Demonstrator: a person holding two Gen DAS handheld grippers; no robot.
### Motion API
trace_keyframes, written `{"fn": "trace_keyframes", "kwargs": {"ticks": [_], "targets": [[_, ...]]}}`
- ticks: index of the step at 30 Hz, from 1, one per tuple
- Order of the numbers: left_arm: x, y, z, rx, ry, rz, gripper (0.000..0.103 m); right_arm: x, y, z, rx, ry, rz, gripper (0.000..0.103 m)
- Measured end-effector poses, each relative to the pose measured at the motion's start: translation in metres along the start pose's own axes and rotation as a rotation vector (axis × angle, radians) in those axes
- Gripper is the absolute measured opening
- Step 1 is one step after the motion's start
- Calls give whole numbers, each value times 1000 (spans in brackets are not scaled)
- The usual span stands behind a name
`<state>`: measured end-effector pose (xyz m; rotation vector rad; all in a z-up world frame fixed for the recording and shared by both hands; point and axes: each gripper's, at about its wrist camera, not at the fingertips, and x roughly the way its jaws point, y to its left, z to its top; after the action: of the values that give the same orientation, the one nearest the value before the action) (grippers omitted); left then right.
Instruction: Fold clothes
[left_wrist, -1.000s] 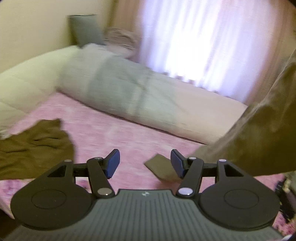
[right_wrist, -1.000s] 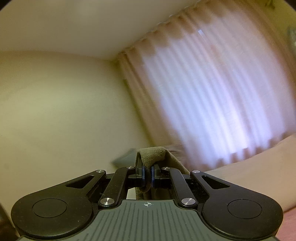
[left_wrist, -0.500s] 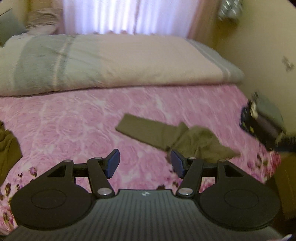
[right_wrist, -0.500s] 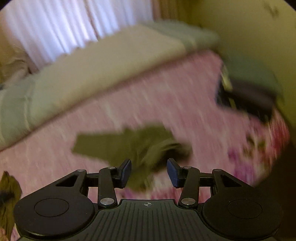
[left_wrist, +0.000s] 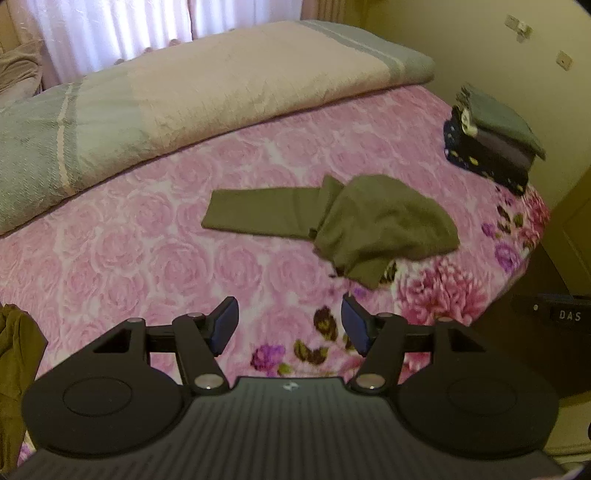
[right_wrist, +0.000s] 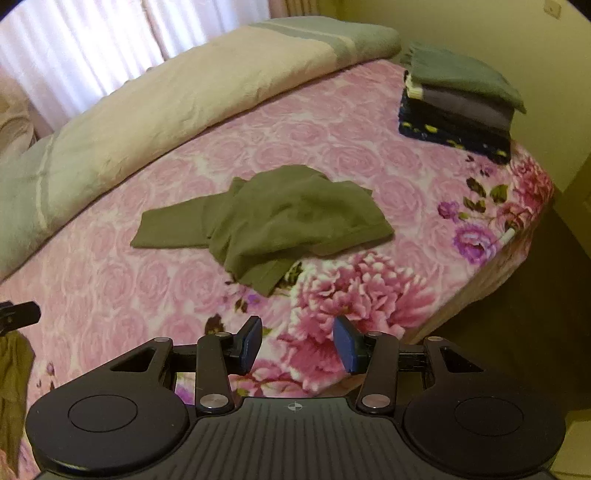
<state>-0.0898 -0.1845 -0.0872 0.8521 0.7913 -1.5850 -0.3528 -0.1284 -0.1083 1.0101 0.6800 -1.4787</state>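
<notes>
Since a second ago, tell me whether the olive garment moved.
Yes. The olive garment dropped out of the right gripper, whose jaws have just been opening, onto the bedspread, near the folded stack.

Black claw arms, blue pads, silver screws.

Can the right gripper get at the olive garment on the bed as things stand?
Probably yes: the right gripper is open and empty, and only bare bedspread lies between it and the olive garment.

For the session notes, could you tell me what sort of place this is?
Most likely a home bedroom: a bed with a pink floral bedspread, a rolled duvet along it, and a curtained window behind.
</notes>
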Motion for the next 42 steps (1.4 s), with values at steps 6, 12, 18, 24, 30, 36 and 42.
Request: {"fn": "trace_keyframes", "kwargs": {"ticks": [6, 12, 18, 24, 30, 36, 42], "targets": [[-7, 7, -19, -1, 9, 19, 58, 12, 6, -29, 14, 54, -24, 46], [-17, 12, -26, 2, -14, 14, 58, 5, 18, -40, -3, 41, -28, 46], [-19, 11, -29, 11, -18, -2, 58, -2, 18, -49, 8, 31, -38, 46], [-17, 7, -27, 22, -23, -15, 58, -10, 13, -51, 26, 9, -39, 46], [-6, 1, -19, 24, -18, -21, 58, -20, 5, -43, 23, -59, -31, 46], [12, -10, -4, 18, -6, -4, 58, -13, -17, -23, 59, -86, -15, 46], [43, -30, 20, -26, 15, 32, 58, 11, -41, 14, 28, -80, 17, 46]]}}
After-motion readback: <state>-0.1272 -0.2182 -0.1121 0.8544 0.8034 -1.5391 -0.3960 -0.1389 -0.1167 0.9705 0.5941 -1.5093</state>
